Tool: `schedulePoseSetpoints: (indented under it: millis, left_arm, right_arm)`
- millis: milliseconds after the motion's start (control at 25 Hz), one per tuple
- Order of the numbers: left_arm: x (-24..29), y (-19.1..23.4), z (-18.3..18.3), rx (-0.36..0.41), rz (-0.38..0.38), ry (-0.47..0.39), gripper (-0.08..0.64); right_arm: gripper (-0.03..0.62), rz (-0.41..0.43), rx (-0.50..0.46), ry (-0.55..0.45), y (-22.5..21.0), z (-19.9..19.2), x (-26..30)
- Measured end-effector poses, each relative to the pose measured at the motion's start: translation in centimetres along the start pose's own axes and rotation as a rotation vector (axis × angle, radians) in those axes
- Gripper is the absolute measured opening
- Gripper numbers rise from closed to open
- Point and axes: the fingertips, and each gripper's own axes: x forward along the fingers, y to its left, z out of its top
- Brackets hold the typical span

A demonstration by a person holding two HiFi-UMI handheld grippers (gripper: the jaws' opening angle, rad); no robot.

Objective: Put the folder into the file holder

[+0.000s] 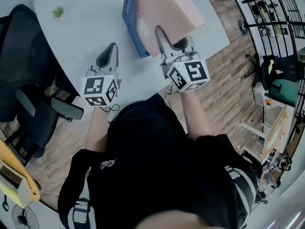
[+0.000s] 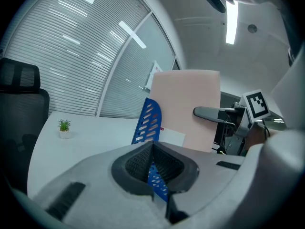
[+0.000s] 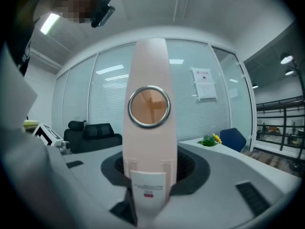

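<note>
The right gripper is clamping the pink folder by its spine. In the right gripper view the jaws are pressing on both sides of the rounded spine, just below its metal-ringed finger hole, with a small white label sitting right at the pads. The folder is standing upright over the far right part of the tabletop, right against the blue file holder. From the left gripper view its pink face is rising just behind the holder's slotted blue side wall, though whether its bottom edge is already sitting inside cannot be told. The left gripper is hovering over the near edge of the tabletop, well apart from the holder. Its jaws are meeting at the tips and gripping nothing. A small potted plant is sitting near the far left corner, and a black office chair is standing off the table's left edge.
</note>
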Motion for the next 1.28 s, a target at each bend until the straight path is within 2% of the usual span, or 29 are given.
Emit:
schedulePoseSetpoints:
  millis: [120,320,560,680,760,800,840,960,1280]
  left_arm:
    - [0.2,0.0,-0.2,-0.006,-0.002,0.001,-0.002]
    - [0.2,-0.4,-0.2,-0.008,-0.009,0.002,-0.002]
    - [-0.1,0.0,-0.5,-0.019,-0.003,0.004,-0.002]
    - [0.0,-0.1,-0.5,-0.026,-0.005,-0.001,-0.002]
    - [0.0,-0.3,-0.4,-0.027,-0.010,-0.004,-0.002]
    - [0.1,-0.5,-0.3,-0.028,-0.014,-0.005,-0.002]
    - [0.1,-0.7,-0.3,-0.028,-0.018,-0.005,-0.002]
    - [0.0,-0.7,-0.2,-0.028,-0.024,-0.001,-0.002]
    - [-0.5,0.3,-0.6,-0.033,-0.008,0.004,-0.002]
  right_arm:
    - [0.170,0.017,-0.013,0.095,0.1,-0.6,0.7]
    - [0.193,0.023,-0.017,0.193,0.2,-0.9,0.8]
    - [0.293,0.071,-0.036,0.345,0.8,-0.2,0.4]
    - [0.341,0.094,-0.008,0.398,0.8,0.8,0.2]
    - [0.326,0.111,-0.001,0.435,0.8,0.7,0.4]
    - [0.297,0.118,-0.007,0.454,0.7,0.6,0.5]
    - [0.239,0.124,-0.014,0.469,0.8,0.4,0.5]
    - [0.192,0.116,-0.031,0.475,0.8,0.4,0.6]
    - [0.152,0.036,-0.032,0.315,0.7,0.8,-0.5]
